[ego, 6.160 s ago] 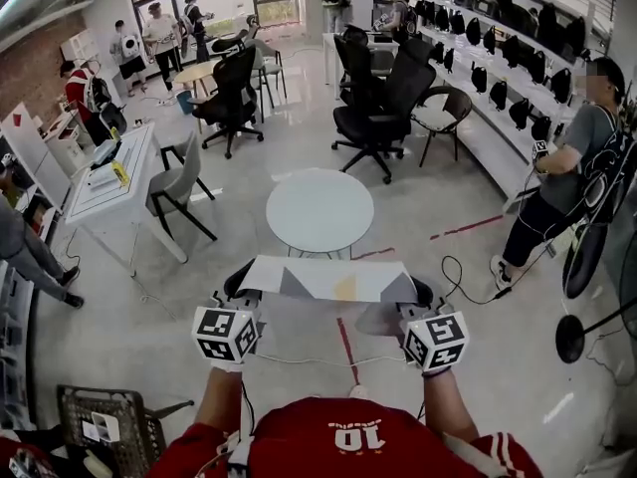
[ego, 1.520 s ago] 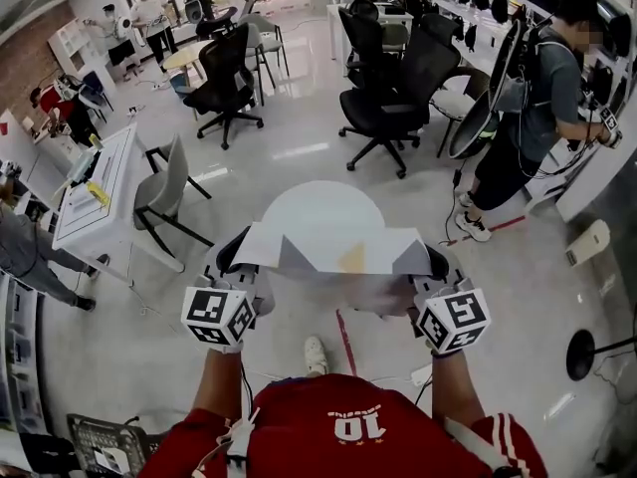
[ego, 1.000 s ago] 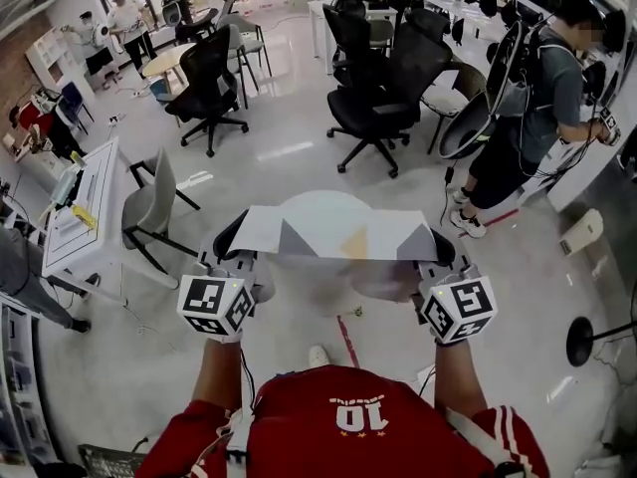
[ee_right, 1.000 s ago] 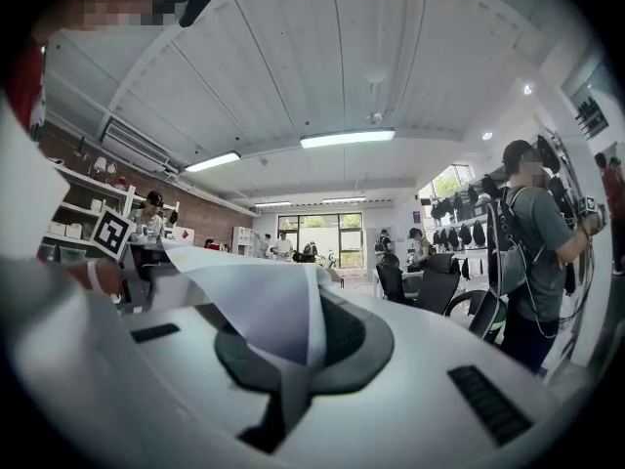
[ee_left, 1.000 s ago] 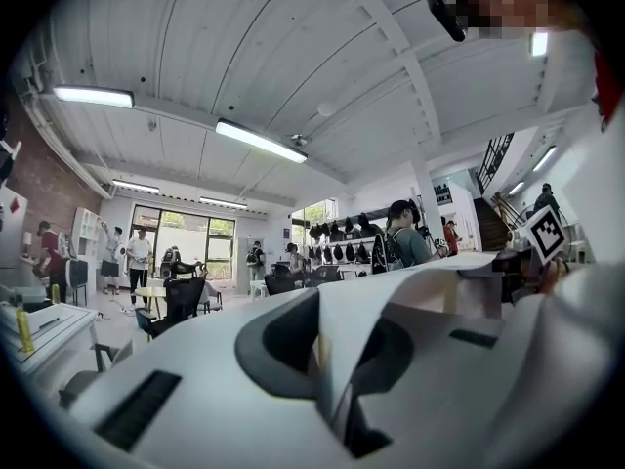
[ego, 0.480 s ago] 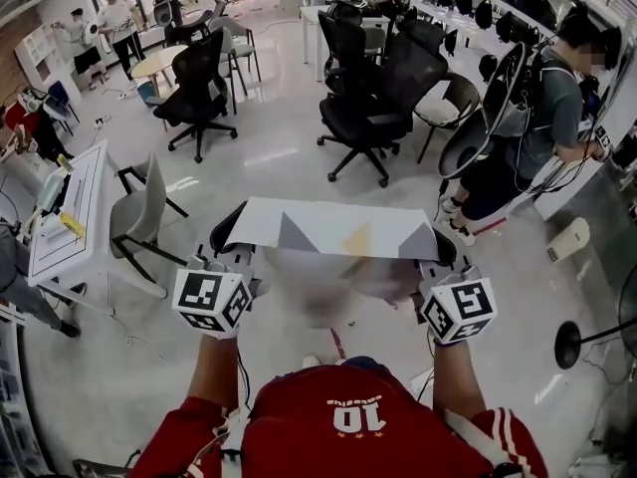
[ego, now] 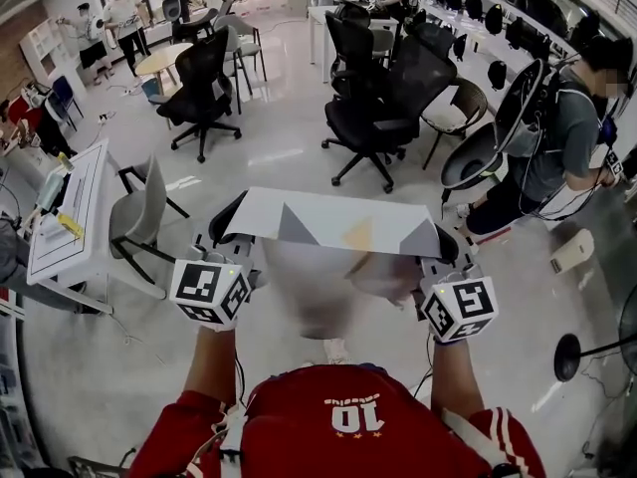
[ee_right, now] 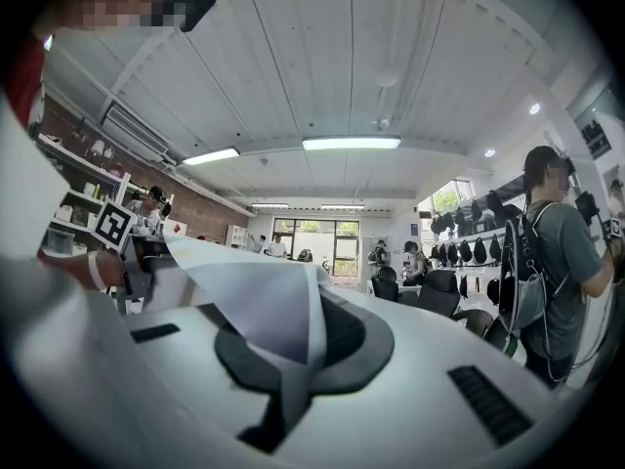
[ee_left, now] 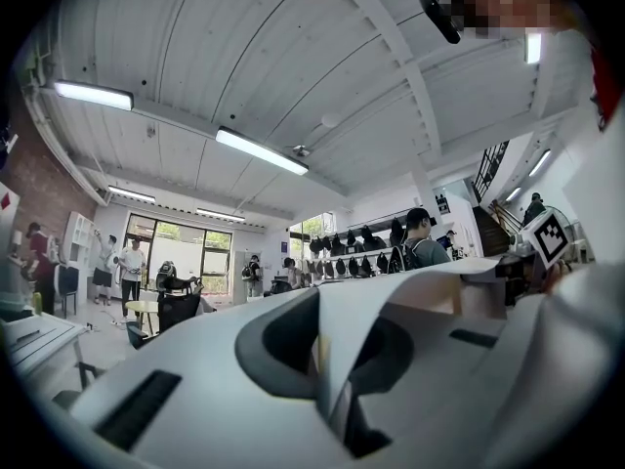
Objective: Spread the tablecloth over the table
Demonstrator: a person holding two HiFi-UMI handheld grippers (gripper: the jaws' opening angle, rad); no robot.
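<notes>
The tablecloth [ego: 338, 222], white with grey triangles and a yellow patch, hangs stretched flat between my two grippers in front of me. My left gripper [ego: 231, 239] is shut on its left corner, and my right gripper [ego: 445, 252] is shut on its right corner. In the left gripper view a fold of cloth [ee_left: 391, 301] runs out from between the jaws of the left gripper [ee_left: 327, 379]. The right gripper view shows the same: cloth [ee_right: 254, 301] pinched in the right gripper [ee_right: 303, 360]. The round table is hidden behind the cloth.
Black office chairs [ego: 383, 108] stand beyond the cloth. A grey chair [ego: 149, 207] and a white desk [ego: 65, 222] are at the left. A person [ego: 567, 147] stands at the right, with a black stand base [ego: 567, 357] on the floor nearby.
Both grippers have carried the cloth forward and slightly up. The round table top, seen above the cloth's edge a second ago, is now hidden behind it.
</notes>
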